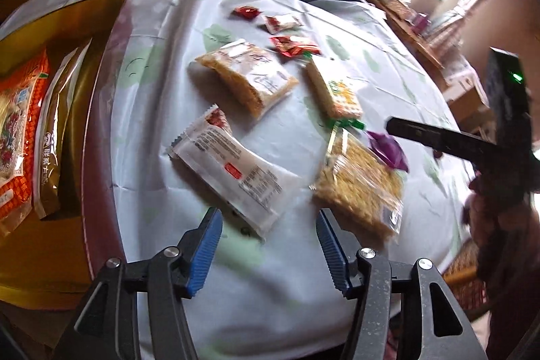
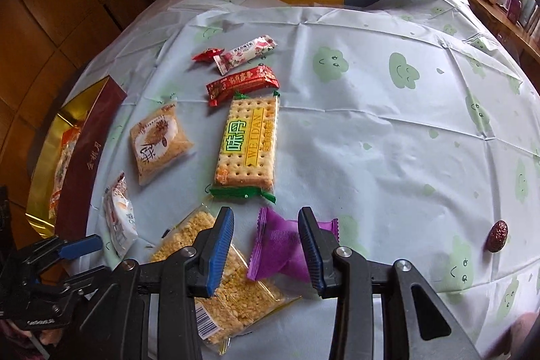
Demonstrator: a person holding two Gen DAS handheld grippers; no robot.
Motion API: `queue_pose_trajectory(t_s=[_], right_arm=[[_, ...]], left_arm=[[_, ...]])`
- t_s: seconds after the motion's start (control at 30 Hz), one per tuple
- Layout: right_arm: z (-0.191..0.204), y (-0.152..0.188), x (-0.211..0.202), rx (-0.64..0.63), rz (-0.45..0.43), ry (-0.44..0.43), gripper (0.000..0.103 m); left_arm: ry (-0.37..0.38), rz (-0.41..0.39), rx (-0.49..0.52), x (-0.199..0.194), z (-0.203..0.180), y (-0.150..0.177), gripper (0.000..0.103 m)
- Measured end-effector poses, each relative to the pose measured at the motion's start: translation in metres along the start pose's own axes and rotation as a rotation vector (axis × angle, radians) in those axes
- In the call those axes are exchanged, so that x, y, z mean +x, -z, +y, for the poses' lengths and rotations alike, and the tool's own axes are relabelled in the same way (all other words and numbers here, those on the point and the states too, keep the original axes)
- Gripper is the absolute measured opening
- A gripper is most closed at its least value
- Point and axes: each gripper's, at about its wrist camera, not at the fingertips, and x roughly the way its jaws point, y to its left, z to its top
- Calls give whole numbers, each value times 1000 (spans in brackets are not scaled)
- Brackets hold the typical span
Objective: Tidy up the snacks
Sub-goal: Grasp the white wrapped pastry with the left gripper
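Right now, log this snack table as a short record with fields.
surface: round table with cloud-print cloth
box: gold-lined box at the table's left edge, two packets inside
loose snacks: cracker pack, purple packet, white packet
left gripper: jaws open, nearest white packet
right gripper: jaws open around purple packet

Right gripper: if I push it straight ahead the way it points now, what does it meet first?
Most likely the purple packet: it lies between the open fingers of the right gripper. Beyond it comes the green-ended cracker pack. How far above the tablecloth the fingers ride is unclear.
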Motion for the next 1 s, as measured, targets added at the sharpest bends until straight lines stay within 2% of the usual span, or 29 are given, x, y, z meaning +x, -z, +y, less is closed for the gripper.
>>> queue_pose_trajectory(t_s=[0.17,0.33,0.5,0.67,0.7,0.8,1.0], right_arm=[[0,-1,-2,6,-6,-7,40],[3,-1,-4,-5,-10,-41,40],[5,0,-2,-11,0,-57,40],[3,-1,-4,2,-13,-50,40],[0,-2,-4,15,-18,-51,40],[-8,-4,-7,59,-34,-51,40],[-12,-7,-19,91,-83,-142,40]], left_arm=[[-30,6,-66,9,3,-10,60],[-84,-9,-74,12,4,-24,60],[-105,-11,-83,19,3,-36,60],[-150,-30,-18,26,-5,-38,58],[-173,-41,6,27,-6,-36,49],[-214,-73,76,28,-10,-31,37],[-235,-94,190,20,-17,-9,33]])
